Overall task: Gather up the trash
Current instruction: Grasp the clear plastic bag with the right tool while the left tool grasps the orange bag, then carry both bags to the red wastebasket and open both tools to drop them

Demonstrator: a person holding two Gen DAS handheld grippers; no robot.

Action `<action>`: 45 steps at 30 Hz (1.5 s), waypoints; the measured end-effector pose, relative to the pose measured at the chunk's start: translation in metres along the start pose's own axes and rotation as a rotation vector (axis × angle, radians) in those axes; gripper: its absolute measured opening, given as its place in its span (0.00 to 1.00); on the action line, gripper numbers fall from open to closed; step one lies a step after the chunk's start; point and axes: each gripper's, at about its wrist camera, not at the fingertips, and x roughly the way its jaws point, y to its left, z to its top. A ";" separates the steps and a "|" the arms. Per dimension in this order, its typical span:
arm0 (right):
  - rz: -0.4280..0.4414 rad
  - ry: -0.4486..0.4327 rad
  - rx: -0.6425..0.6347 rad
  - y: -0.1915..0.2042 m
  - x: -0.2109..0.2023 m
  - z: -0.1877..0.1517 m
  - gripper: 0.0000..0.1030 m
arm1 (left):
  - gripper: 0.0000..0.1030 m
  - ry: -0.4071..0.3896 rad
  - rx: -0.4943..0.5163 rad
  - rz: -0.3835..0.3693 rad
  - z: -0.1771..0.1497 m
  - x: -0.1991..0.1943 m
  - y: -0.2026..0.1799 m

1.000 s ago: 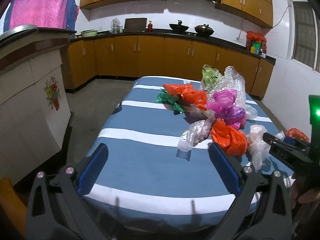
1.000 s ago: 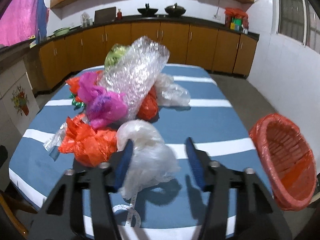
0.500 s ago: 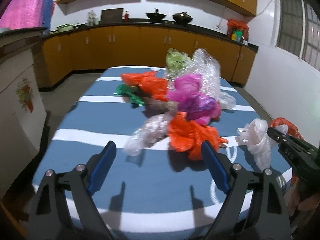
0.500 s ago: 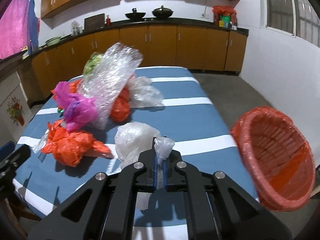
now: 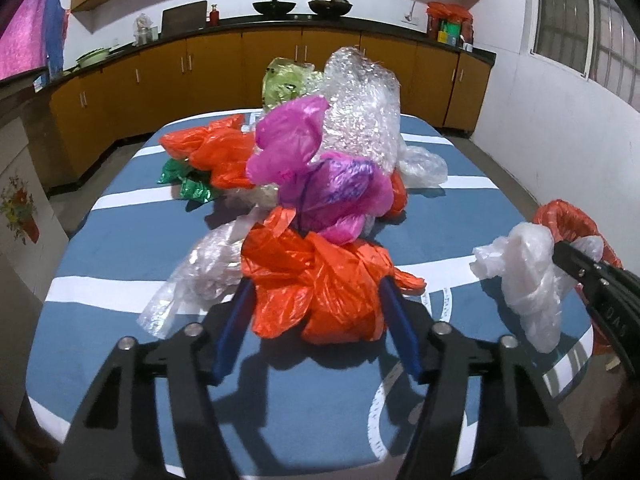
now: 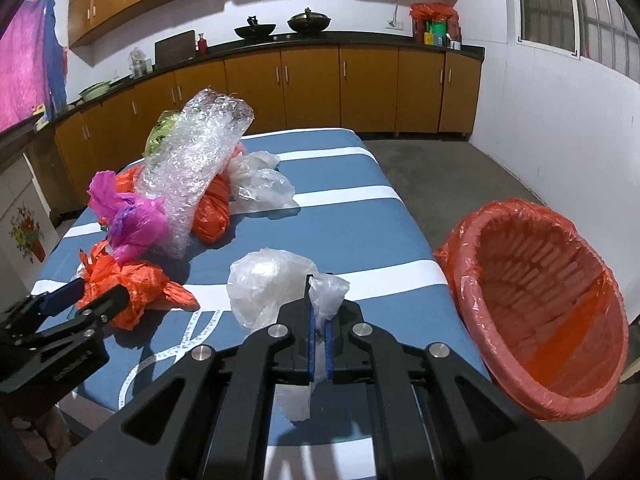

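Note:
My right gripper (image 6: 319,334) is shut on a clear white plastic bag (image 6: 268,284), lifted just above the blue striped table (image 6: 340,208); it also shows in the left wrist view (image 5: 528,272). An orange-lined trash basket (image 6: 536,296) stands to its right, beside the table. My left gripper (image 5: 316,320) is open, its fingers on both sides of a crumpled orange bag (image 5: 316,280), which also shows in the right wrist view (image 6: 132,284). Behind it lie a pink bag (image 5: 320,172), bubble wrap (image 5: 360,108) and more bags.
Another orange bag (image 5: 212,148), a green bag (image 5: 188,180), a clear bag (image 5: 196,268) and a clear bag at the far right (image 5: 424,166) lie on the table. A white cord (image 6: 176,352) lies near the front edge. Kitchen cabinets (image 6: 320,84) line the back wall.
My right gripper shut on the white bag, lifted it and moved right toward the basket. My left gripper moved forward and right until the orange bag sits between its open fingers.

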 end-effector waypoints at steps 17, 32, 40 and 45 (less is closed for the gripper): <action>0.009 -0.016 0.009 -0.001 -0.013 0.003 0.04 | 0.11 -0.053 0.013 -0.080 -0.002 -0.018 0.003; 0.010 -0.069 0.031 -0.018 -0.038 0.011 0.03 | 0.10 -0.131 0.019 -0.143 0.000 -0.065 0.006; -0.007 -0.095 0.057 -0.035 -0.050 0.014 0.03 | 0.10 -0.161 0.040 -0.182 0.008 -0.078 -0.012; -0.026 -0.102 0.076 -0.046 -0.054 0.015 0.03 | 0.10 -0.162 0.049 -0.202 0.010 -0.077 -0.023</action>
